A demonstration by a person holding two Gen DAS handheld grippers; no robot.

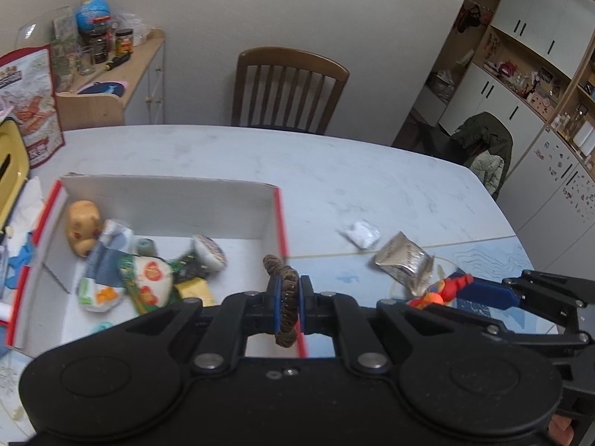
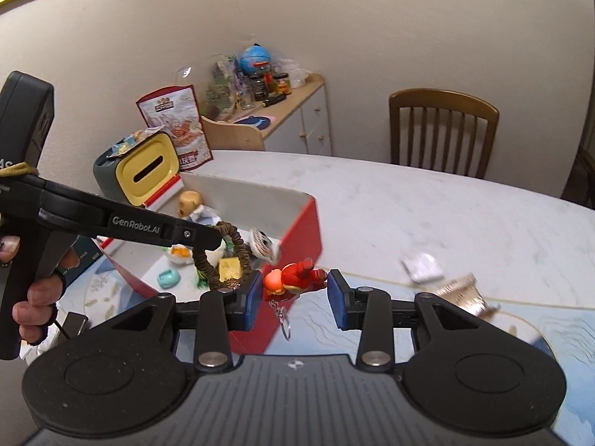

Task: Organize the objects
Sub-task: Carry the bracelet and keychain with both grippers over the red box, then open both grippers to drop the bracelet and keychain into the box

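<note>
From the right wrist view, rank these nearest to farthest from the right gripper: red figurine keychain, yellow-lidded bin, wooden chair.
1. Red figurine keychain, between the right gripper's fingers.
2. Yellow-lidded bin, left, behind the box.
3. Wooden chair, far right, beyond the table.

I saw the brown braided ring (image 1: 288, 293) hanging upright over the red-and-white box's (image 1: 163, 200) near edge. The red-orange figure keychain (image 2: 293, 277) hung tilted just outside the box, chain dangling below it.

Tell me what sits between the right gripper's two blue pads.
In the right wrist view, a red-and-orange figure keychain hangs between the right gripper's open pads, its chain dangling below.
</note>
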